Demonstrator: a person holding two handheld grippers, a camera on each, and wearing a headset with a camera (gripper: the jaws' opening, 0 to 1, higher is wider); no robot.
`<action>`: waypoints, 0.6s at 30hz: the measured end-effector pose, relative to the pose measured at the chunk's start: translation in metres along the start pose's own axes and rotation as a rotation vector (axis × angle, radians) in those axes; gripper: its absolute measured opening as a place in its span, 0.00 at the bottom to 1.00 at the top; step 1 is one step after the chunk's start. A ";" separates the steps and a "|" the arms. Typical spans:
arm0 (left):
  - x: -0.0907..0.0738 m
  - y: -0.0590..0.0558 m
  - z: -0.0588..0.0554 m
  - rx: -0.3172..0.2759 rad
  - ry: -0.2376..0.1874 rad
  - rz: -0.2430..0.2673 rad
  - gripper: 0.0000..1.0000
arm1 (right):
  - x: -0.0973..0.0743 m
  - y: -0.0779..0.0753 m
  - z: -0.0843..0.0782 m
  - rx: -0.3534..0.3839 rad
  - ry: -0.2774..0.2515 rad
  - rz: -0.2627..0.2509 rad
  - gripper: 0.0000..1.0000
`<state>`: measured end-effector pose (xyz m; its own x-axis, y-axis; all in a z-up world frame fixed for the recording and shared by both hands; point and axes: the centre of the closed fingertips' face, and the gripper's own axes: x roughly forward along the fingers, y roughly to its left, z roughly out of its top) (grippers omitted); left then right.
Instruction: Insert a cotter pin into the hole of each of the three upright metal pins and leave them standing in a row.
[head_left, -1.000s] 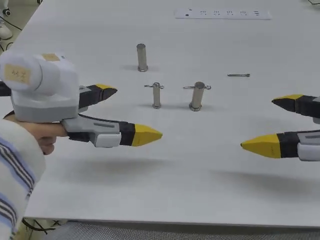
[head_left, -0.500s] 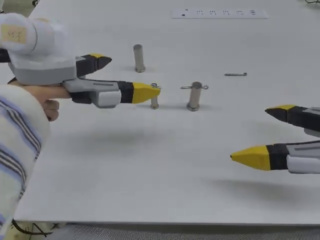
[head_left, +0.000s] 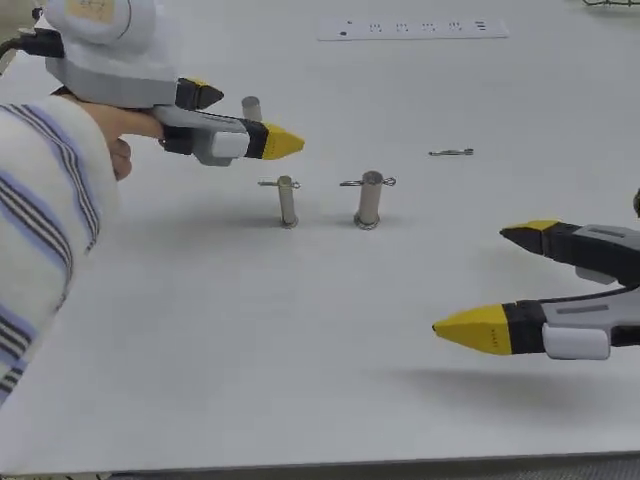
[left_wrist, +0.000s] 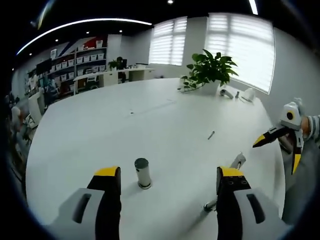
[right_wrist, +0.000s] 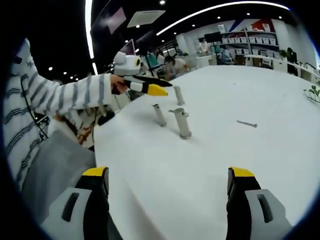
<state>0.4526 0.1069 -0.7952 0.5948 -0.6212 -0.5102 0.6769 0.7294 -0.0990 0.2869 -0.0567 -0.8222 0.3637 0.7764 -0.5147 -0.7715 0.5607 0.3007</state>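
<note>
The white tabletop (head_left: 300, 350) carries everything and runs far back to a power strip (head_left: 412, 28) lying flat near its rear edge. A striped sleeve (head_left: 40, 220) reaches in from the left, and its hand (head_left: 115, 130) holds the left claw (head_left: 245, 120) up above the surface. Its jaws are spread wide with nothing between them. The right claw (head_left: 471, 282) hovers low over the near right part of the tabletop, well apart from the metalwork. Its jaws are likewise spread and empty, with tips pointing left. Three metal pins stand upright. The bare pin (head_left: 251, 108) stands farthest back, partly hidden behind the left claw in the head view. In the left gripper view it stands ahead of the jaws, closer to the left one. The thin pin (head_left: 287, 200) and the thick pin (head_left: 370, 198) stand side by side nearer the person, apart from each other, and each has a cotter pin pushed crosswise through its top. A loose cotter pin (head_left: 451, 153) lies flat on the tabletop to the right of the thick pin and a little farther back, touching nothing.
</note>
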 end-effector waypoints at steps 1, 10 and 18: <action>0.009 0.006 0.003 -0.001 0.002 0.001 0.75 | 0.000 0.000 -0.001 0.009 0.000 0.002 1.00; 0.012 0.029 0.001 -0.054 0.006 0.068 0.50 | 0.001 -0.002 0.001 0.024 -0.014 0.006 0.99; 0.020 0.031 -0.013 -0.095 0.044 0.062 0.26 | 0.001 -0.003 0.004 0.037 -0.030 0.010 0.99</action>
<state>0.4796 0.1207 -0.8195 0.6133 -0.5625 -0.5545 0.5938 0.7912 -0.1459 0.2918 -0.0560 -0.8207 0.3713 0.7902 -0.4876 -0.7557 0.5623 0.3357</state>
